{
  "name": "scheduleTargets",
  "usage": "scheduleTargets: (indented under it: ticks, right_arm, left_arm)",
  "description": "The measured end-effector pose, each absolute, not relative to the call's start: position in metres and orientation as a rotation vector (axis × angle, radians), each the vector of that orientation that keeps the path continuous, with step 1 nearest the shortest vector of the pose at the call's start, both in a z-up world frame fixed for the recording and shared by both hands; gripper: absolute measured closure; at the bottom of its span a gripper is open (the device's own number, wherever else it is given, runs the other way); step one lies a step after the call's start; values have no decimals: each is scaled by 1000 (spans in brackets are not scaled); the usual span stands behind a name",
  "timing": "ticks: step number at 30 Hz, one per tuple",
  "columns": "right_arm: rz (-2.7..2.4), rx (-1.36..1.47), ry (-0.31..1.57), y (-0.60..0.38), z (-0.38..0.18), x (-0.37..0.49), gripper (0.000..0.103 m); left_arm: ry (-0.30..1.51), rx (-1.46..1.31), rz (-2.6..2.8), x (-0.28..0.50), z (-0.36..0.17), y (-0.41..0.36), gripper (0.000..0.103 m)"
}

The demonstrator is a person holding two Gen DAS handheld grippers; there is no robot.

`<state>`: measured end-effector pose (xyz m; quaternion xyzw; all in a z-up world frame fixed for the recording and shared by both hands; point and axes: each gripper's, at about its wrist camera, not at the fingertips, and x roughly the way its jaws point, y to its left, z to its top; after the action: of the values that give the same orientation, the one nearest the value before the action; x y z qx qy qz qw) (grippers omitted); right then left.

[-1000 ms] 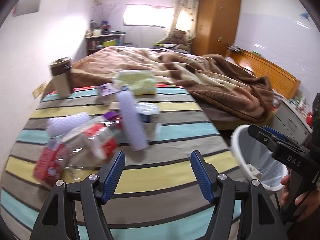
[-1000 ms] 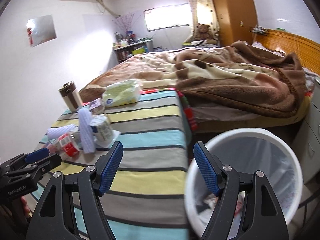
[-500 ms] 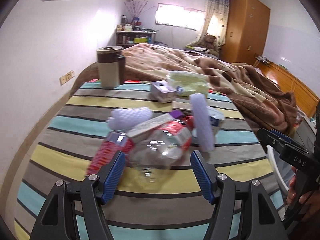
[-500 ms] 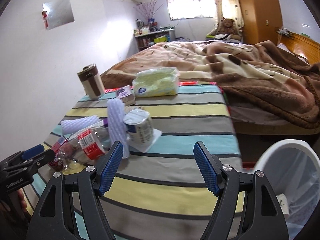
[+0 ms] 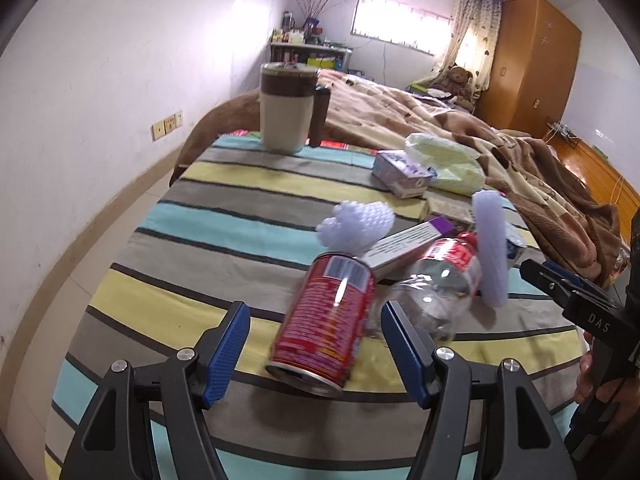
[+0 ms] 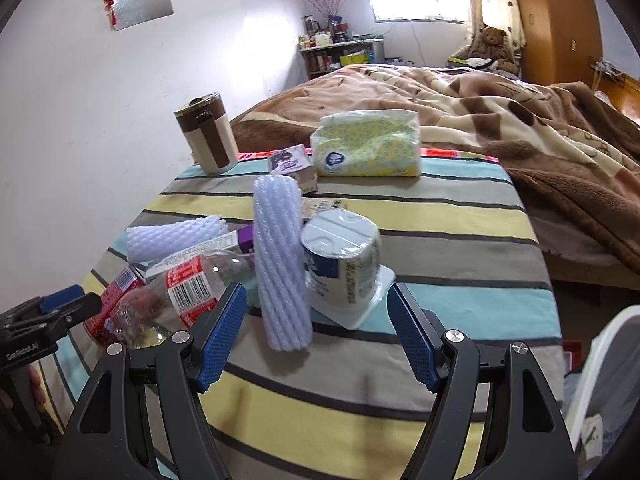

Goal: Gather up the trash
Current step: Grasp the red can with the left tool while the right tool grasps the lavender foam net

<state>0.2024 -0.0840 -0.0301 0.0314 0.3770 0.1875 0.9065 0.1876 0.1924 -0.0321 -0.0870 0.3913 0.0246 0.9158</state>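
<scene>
Trash is approached for pickup: the red can (image 5: 325, 320) is framed by the spread, empty left gripper (image 5: 315, 354); beside the can, the right gripper (image 6: 314, 338) is likewise held apart.

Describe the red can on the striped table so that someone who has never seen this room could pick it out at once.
Start at the striped tablecloth at the foot of the bed and find the litter heap nearest the camera. The red metal drink can lies on its side at the front, between the open left gripper fingers, beside a crushed clear plastic bottle. It is the only opaque red cylinder, its open end facing you.
</scene>
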Motion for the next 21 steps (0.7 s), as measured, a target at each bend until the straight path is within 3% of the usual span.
scheduleTargets:
  ticks: [15, 21]
  right_arm:
    - [431, 33, 836, -60, -43, 223, 46]
    - [423, 38, 872, -61, -49, 230, 60]
  left_arm:
    - [897, -202, -32, 216, -59, 197, 35]
    - [915, -210, -45, 224, -64, 195, 35]
